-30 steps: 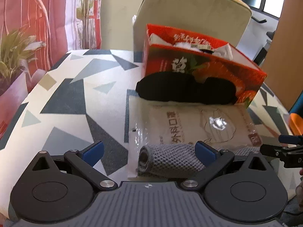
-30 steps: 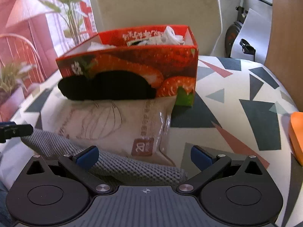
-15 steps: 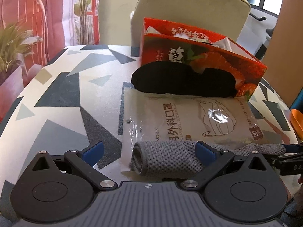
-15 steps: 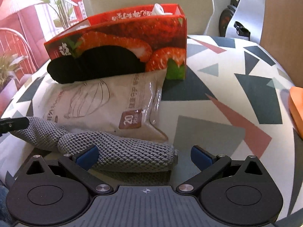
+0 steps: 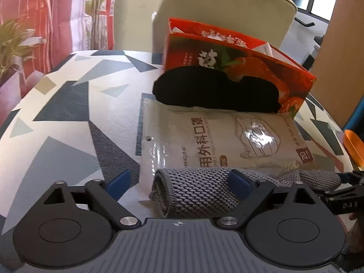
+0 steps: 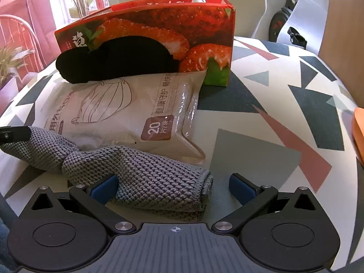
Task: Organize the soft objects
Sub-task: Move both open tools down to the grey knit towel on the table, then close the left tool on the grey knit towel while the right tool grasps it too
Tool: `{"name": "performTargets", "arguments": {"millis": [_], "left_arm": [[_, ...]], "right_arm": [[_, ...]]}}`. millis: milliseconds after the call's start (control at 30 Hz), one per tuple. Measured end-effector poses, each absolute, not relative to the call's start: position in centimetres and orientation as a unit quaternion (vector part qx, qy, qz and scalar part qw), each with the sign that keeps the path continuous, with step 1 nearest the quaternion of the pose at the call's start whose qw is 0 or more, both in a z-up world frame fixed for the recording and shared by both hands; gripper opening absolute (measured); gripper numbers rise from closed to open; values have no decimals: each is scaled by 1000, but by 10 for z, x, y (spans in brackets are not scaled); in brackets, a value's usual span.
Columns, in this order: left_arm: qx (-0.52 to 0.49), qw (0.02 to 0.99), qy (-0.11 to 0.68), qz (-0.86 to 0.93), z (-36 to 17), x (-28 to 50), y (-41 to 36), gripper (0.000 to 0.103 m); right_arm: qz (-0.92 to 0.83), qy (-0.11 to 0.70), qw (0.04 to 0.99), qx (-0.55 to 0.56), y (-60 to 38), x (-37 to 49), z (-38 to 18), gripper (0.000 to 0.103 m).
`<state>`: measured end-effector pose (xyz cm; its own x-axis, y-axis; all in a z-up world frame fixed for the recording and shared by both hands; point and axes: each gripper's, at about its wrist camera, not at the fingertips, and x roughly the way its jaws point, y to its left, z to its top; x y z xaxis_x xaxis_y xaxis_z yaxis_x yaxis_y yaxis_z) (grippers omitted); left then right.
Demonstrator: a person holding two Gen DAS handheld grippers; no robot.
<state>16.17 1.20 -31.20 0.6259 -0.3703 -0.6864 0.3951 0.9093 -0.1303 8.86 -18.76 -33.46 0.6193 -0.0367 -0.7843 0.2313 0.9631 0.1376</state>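
A rolled grey knitted cloth [image 5: 200,191] lies on the table's near edge, partly over a beige face-mask packet [image 5: 227,141]. My left gripper [image 5: 179,182] is open, its jaws around the cloth's left end. In the right wrist view my right gripper [image 6: 174,186] is open around the cloth's [image 6: 145,177] right end. A black soft item [image 5: 216,93] lies against a red strawberry box [image 5: 238,63], also seen in the right wrist view as the black item [image 6: 118,59] and the box [image 6: 159,27]. The mask packet [image 6: 127,111] lies in front of them.
The table [image 5: 68,113] has a cloth with a triangle pattern. A beige chair [image 5: 227,9] stands behind the box. An orange object [image 6: 359,134] sits at the table's right edge. A plant [image 5: 13,45] stands to the left. White tissue pokes from the box.
Both grippers have drawn back and lowered toward the table's near edge. The grey cloth came with them, off most of the packet, and now lies longer and flatter.
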Motion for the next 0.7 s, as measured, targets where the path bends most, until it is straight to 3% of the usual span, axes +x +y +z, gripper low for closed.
{"name": "performTargets", "arguments": {"millis": [200,700], "left_arm": [[18,891,388,-234,-319,162,12,68],[26,886,396,-239,-326,163,12,54]], "right_arm": [[-76,427,894,114,-188,87,-335,103],[-70,430,891,126,-191,86,-333,103]]}}
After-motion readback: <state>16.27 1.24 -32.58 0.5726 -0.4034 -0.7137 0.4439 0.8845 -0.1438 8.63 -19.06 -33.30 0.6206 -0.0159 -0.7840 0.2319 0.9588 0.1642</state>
